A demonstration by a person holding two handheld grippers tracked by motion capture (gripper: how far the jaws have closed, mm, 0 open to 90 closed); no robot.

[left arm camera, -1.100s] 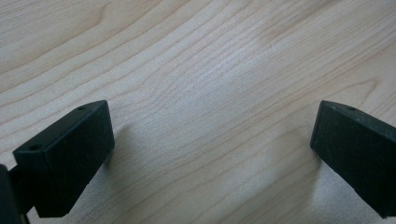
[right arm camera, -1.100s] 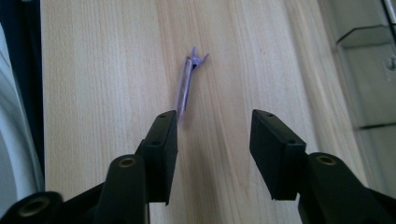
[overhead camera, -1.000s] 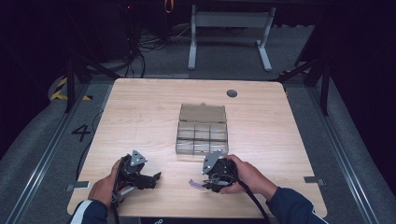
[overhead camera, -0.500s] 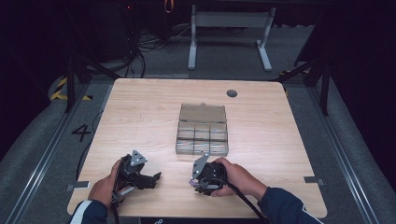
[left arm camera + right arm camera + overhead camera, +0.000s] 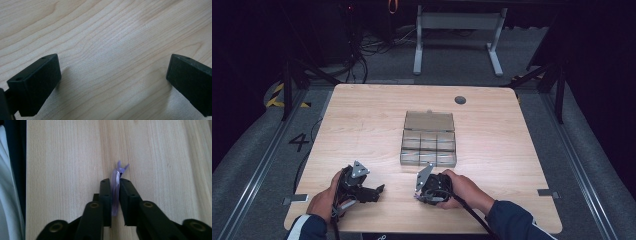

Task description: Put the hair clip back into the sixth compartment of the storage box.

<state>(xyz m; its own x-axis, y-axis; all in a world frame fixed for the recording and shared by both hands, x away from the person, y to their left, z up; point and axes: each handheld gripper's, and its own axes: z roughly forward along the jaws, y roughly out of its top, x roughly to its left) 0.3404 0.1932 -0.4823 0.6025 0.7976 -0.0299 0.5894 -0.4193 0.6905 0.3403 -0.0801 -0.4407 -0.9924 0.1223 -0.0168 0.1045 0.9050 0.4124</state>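
Purple strip (image 5: 115, 192) pinched between the right gripper (image 5: 115, 182) pads, long axis running along the jaws, straight up and away in the right gripper view. Twisted tip poking out past the jaw ends with 2 little prongs, pointing away from the hand over the table (image 5: 62, 157). Looks like thin crumpled plastic or film, can't tell exactly. Lower end hanging out below the pads, between the jaw arms.

Jaws just been closing, now clamped down on the strip with only its thickness between them.

From the high view, right gripper (image 5: 418, 192) near the front edge of the table (image 5: 362, 115), jaws aimed left toward the other hand, a speck of purple (image 5: 416, 196) at the tip. Right hand (image 5: 459, 189) wrapped around the body.

Left gripper (image 5: 379, 190) well apart to the left, jaws spread wide, holding nothing but bare wood between them in its own view (image 5: 113, 75). Resting low over the table, aimed right.

Clear box (image 5: 429, 139) with compartments further back, mid-table, lid open, well apart from both grippers.
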